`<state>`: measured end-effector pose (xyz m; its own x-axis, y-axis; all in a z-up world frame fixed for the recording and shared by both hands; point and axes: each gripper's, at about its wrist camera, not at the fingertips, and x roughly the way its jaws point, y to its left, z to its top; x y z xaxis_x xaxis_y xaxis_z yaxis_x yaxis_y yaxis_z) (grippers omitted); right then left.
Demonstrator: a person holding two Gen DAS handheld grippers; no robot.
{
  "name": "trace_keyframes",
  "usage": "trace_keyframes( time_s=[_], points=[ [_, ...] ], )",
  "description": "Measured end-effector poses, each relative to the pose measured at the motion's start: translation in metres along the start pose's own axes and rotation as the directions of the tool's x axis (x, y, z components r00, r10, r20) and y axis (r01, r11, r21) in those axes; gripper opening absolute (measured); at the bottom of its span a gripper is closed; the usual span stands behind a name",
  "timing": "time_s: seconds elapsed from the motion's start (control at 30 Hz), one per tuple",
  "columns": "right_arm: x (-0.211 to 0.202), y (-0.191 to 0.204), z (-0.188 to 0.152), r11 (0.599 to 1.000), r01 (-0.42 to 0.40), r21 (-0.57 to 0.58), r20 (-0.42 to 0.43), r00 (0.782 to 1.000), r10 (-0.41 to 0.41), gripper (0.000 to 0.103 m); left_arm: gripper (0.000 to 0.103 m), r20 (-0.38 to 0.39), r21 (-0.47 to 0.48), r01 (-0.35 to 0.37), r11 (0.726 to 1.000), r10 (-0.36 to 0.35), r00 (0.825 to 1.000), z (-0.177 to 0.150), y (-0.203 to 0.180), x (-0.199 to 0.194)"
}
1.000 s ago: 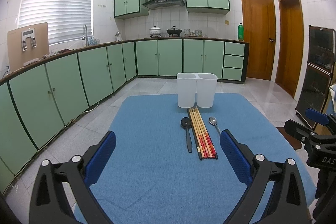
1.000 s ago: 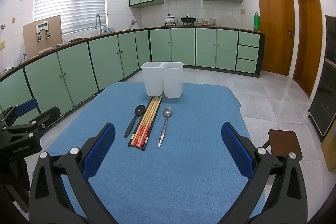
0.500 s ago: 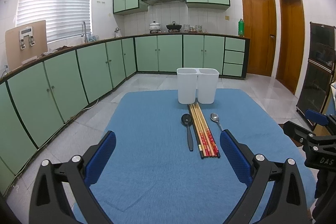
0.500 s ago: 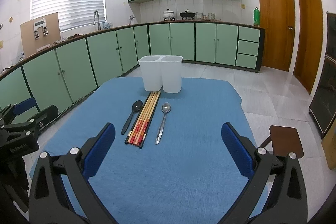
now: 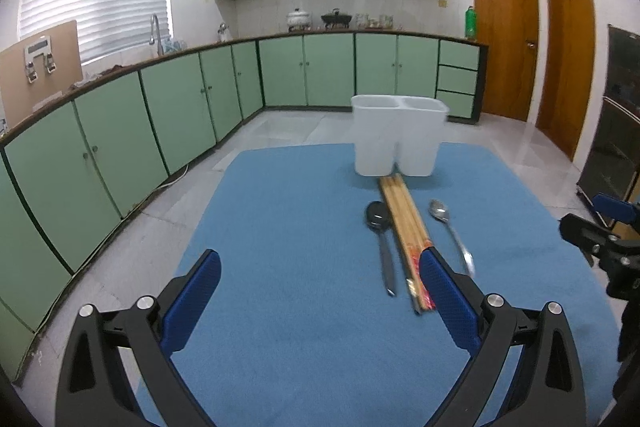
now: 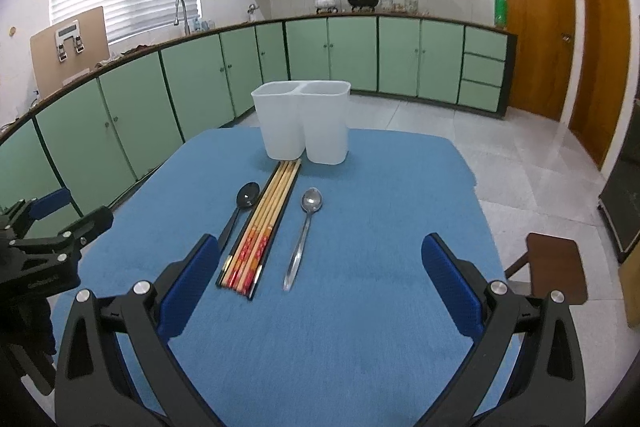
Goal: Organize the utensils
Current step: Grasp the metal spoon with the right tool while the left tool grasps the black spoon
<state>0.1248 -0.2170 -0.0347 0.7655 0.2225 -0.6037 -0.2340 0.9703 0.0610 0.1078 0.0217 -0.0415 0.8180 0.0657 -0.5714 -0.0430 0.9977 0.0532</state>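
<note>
A white two-compartment holder stands at the far side of a blue mat. In front of it lie a black spoon, a bundle of several chopsticks and a silver spoon, side by side. My left gripper is open and empty, low over the mat, its right finger beside the chopsticks' near ends. My right gripper is open and empty, just short of the silver spoon's handle.
The blue mat covers the table. Green cabinets run along the left and back. A brown stool stands right of the table. Wooden doors are at the back right.
Both grippers have moved forward and down toward the utensils, which now look larger and nearer. The jaws have stayed open. No utensil has moved.
</note>
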Motion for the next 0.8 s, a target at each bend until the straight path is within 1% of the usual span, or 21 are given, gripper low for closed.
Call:
trace_keyframes(
  time_s=[0.1, 0.2, 0.3, 0.37, 0.4, 0.43, 0.57, 0.63, 0.67, 0.73, 0.77, 0.8],
  points=[
    [0.03, -0.003, 0.014, 1.0, -0.002, -0.003, -0.032, 0.999, 0.002, 0.098, 0.097, -0.037, -0.016, 0.006, 1.0, -0.006, 0.999, 0.014, 0.007, 0.031],
    [0.067, -0.008, 0.027, 1.0, -0.022, 0.018, -0.086, 0.996, 0.023, 0.098, 0.097, -0.062, -0.008, -0.019, 1.0, 0.019, 0.998, 0.023, 0.011, 0.061],
    [0.1, -0.01, 0.03, 0.999, -0.021, 0.027, -0.135, 0.991, 0.024, 0.095, 0.097, -0.088, 0.002, -0.035, 0.999, 0.035, 0.996, 0.028, 0.011, 0.088],
    [0.119, -0.009, 0.03, 0.999, -0.019, 0.031, -0.17, 0.985, 0.024, 0.091, 0.096, -0.109, 0.002, -0.039, 0.999, 0.039, 0.993, 0.03, 0.011, 0.103],
    [0.13, -0.008, 0.029, 0.999, -0.019, 0.035, -0.193, 0.981, 0.026, 0.087, 0.096, -0.125, 0.004, -0.037, 0.999, 0.037, 0.992, 0.03, 0.011, 0.112],
    [0.138, -0.007, 0.027, 0.999, -0.019, 0.038, -0.212, 0.977, 0.026, 0.083, 0.094, -0.138, 0.007, -0.033, 0.999, 0.034, 0.99, 0.03, 0.011, 0.12],
    [0.166, -0.004, 0.022, 0.998, -0.013, 0.053, -0.272, 0.962, 0.027, 0.075, 0.087, -0.189, 0.02, -0.019, 1.0, 0.023, 0.982, 0.026, 0.007, 0.145],
    [0.174, -0.004, 0.022, 0.998, -0.015, 0.059, -0.291, 0.956, 0.032, 0.068, 0.087, -0.203, 0.029, -0.011, 1.0, 0.016, 0.979, 0.022, 0.003, 0.152],
    [0.179, -0.002, 0.022, 0.998, -0.014, 0.058, -0.301, 0.953, 0.031, 0.066, 0.087, -0.207, 0.033, -0.009, 0.999, 0.016, 0.978, 0.021, 0.002, 0.155],
    [0.184, 0.001, 0.021, 0.998, -0.015, 0.058, -0.315, 0.949, 0.033, 0.057, 0.087, -0.215, 0.037, 0.0, 0.999, 0.008, 0.976, 0.02, 0.001, 0.16],
    [0.187, 0.002, 0.02, 0.998, -0.011, 0.057, -0.324, 0.946, 0.029, 0.055, 0.087, -0.219, 0.034, 0.006, 0.999, 0.002, 0.976, 0.02, 0.0, 0.162],
    [0.188, 0.003, 0.02, 0.999, 0.001, 0.051, -0.32, 0.947, 0.015, 0.05, 0.087, -0.221, 0.028, 0.016, 0.999, -0.01, 0.975, 0.02, -0.001, 0.163]
  ],
)
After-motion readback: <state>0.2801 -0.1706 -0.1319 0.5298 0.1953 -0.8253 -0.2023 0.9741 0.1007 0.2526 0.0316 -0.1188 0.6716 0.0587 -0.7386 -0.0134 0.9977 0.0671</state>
